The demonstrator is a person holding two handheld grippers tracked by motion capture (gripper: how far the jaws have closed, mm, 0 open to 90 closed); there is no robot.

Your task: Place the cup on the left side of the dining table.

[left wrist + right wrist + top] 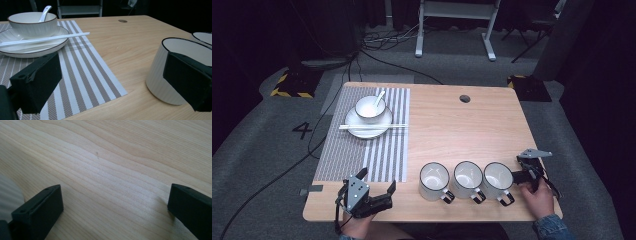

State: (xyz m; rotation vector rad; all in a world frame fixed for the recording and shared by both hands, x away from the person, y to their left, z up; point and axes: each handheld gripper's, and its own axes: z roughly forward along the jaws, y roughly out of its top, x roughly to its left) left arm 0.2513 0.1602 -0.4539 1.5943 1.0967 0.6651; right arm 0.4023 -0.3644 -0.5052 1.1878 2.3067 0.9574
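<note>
The left tool (pixel 377 187) rests low over the near edge of the worktop (pixel 452 125), its jaws spread wide with nothing between them. Just to its right, a short gap away, stands the left mug (pixel 434 181), the first of a row of three white mugs with dark rims and dark handles turned toward the person. In the left gripper view this mug (pixel 170 75) stands partly behind the tool's right-hand jaw, not between the jaws. Ahead of this tool lies the striped placemat (pixel 382 150), and farther ahead on the mat a plate (pixel 362 131) carries a bowl (pixel 370 107) with a spoon (pixel 378 98) in it; chopsticks (pixel 372 126) lie across the plate.

The right tool (pixel 524 175) is at the far end of the row, just beside the right mug (pixel 497 177) and seemingly touching its outer wall. Its jaws are also wide apart, with bare wood between them in the right gripper view; a pale curved edge, likely that mug, shows beside one jaw. The middle mug (pixel 467 176) stands between the other two, well apart from both tools.
</note>
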